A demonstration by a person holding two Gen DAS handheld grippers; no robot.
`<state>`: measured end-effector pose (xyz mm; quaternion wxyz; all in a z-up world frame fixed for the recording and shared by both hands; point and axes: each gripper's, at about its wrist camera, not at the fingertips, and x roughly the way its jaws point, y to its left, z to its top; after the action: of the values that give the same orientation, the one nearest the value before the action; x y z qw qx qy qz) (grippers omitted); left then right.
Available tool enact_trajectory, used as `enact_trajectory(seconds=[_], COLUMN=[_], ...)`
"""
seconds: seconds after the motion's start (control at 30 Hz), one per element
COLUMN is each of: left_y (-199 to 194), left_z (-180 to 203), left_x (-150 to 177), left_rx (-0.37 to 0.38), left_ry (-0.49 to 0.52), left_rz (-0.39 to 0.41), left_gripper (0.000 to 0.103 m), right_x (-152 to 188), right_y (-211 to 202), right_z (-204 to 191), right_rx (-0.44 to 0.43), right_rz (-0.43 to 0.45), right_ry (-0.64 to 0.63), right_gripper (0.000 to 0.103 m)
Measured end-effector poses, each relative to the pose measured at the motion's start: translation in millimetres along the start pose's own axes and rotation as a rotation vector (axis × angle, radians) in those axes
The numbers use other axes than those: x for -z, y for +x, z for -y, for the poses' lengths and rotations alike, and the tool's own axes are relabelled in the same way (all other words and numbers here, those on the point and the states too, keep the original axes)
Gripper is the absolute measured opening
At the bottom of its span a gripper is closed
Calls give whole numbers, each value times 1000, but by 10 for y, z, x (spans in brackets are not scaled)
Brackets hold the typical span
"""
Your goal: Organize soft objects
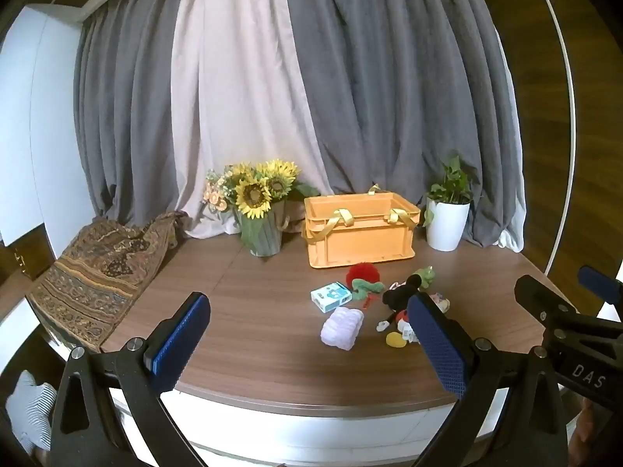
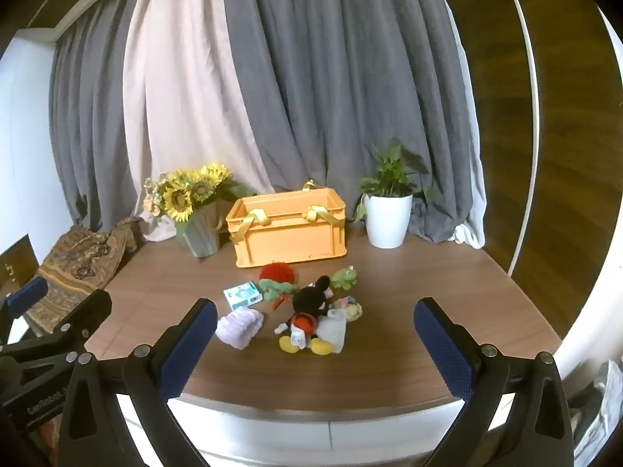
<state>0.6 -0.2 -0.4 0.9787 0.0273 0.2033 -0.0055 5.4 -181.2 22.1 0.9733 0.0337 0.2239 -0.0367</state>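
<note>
An orange crate (image 1: 360, 229) (image 2: 290, 229) with yellow ribbon handles stands at the back of the wooden table. In front of it lie soft things: a red pompom (image 2: 276, 272), a green knitted piece (image 2: 277, 288), a green frog toy (image 2: 344, 278), a Mickey Mouse plush (image 2: 309, 311) (image 1: 397, 299), a lilac knitted piece (image 2: 239, 327) (image 1: 342, 327), a pastel toy (image 2: 348, 307) and a white pouch (image 2: 333, 330). A small blue-white box (image 2: 242, 294) (image 1: 331, 295) lies beside them. My left gripper (image 1: 311, 340) and right gripper (image 2: 315, 344) are both open and empty, near the table's front edge.
A vase of sunflowers (image 1: 259, 210) stands left of the crate, a white potted plant (image 2: 389, 210) to its right. A patterned cloth (image 1: 97, 272) drapes over the table's left edge. Grey and pale curtains hang behind. The right gripper shows at the right edge of the left wrist view (image 1: 564, 311).
</note>
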Motion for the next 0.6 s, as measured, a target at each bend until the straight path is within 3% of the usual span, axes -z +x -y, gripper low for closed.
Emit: enact_trajectory(seconds=[0.6], left_y=[-164], left_z=[-52], left_x=[-137], left_rx=[-1], left_ry=[-18], left_rz=[18], left_gripper=[103], right_x=[2], right_y=[-48], right_z=[6], right_rx=[4], right_rz=[6], right_ry=[3], right_gripper=[102])
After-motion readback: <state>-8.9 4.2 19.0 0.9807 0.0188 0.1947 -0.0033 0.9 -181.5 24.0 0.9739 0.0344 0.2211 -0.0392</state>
